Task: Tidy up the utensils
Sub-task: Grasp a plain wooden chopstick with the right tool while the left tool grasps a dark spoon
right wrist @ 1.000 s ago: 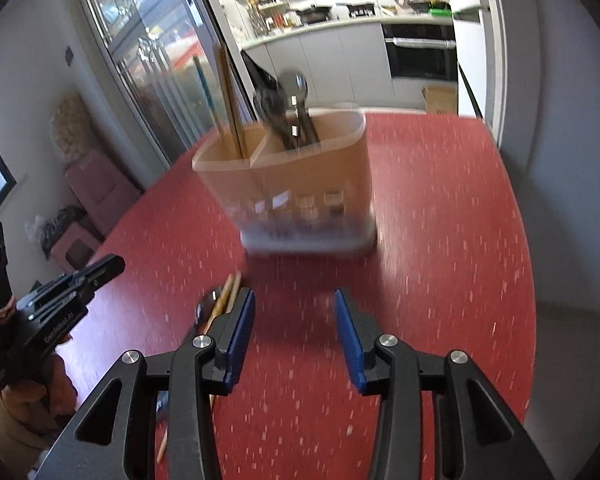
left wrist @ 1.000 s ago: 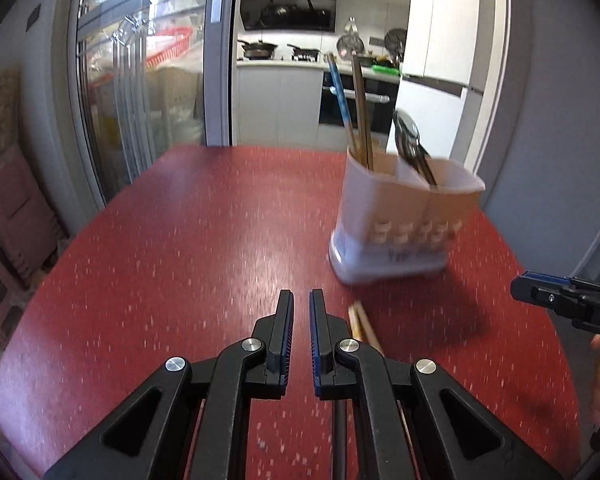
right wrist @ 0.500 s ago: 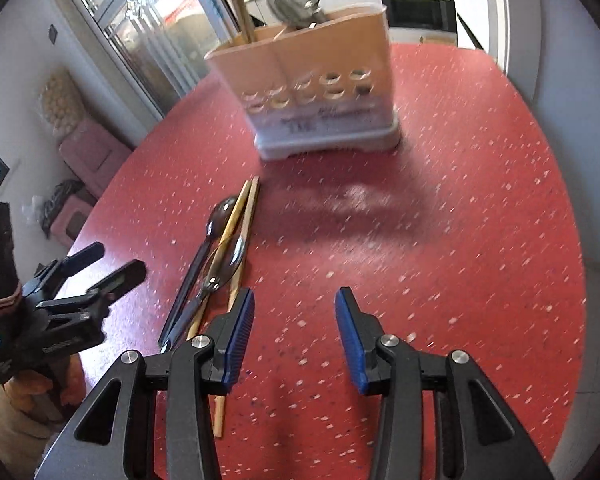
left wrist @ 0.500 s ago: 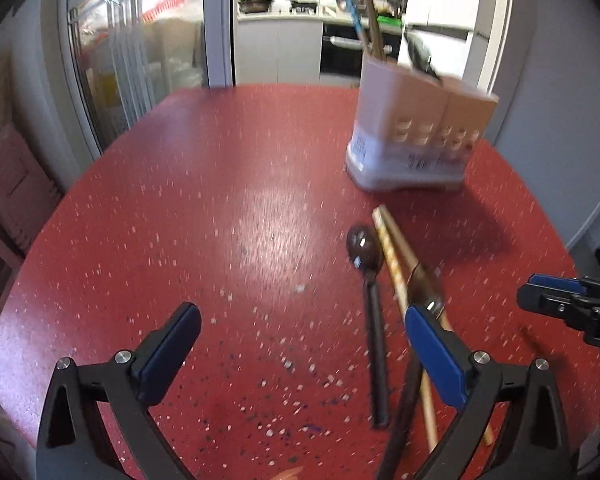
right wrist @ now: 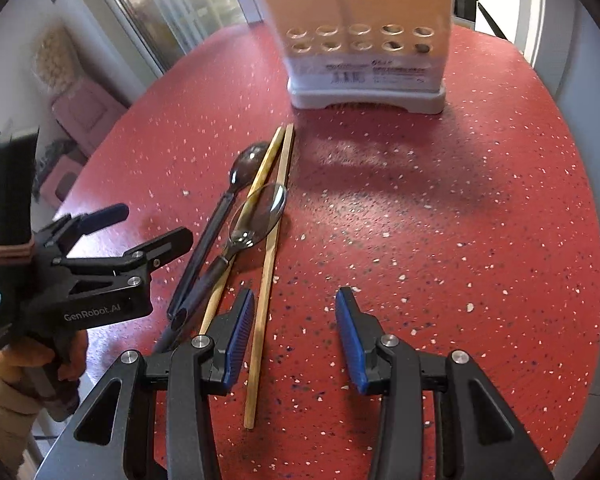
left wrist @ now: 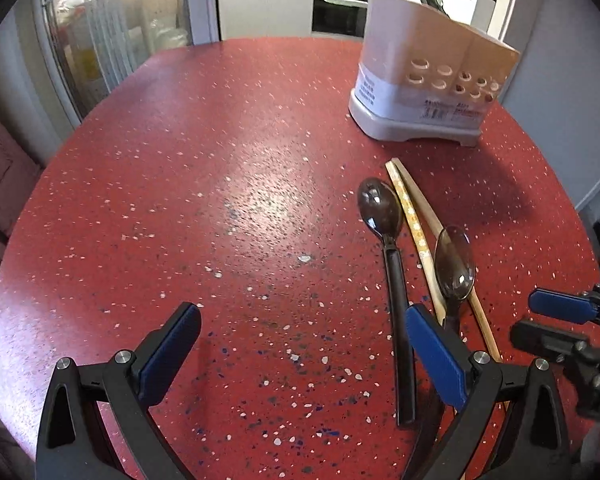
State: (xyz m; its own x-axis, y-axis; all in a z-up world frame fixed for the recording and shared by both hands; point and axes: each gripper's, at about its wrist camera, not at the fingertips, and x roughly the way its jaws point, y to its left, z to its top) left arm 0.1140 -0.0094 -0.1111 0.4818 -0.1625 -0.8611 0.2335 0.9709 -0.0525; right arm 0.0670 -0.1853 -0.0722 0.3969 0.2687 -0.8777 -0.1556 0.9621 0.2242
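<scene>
Two dark spoons, one further left and one lying across the chopsticks, rest with two wooden chopsticks on the red table. They also show in the right wrist view: spoons and chopsticks. A white utensil holder with utensils in it stands beyond them. My left gripper is open wide, its right finger over the spoon handles. My right gripper is open and empty, its left finger beside a chopstick.
The table's right edge runs near a grey wall. Glass doors stand at the left and a kitchen lies beyond the table. A pink seat stands left of the table.
Both grippers pulled back and tilted down from the holder towards the loose utensils. My left gripper opened from shut to wide. The right gripper stayed open.
</scene>
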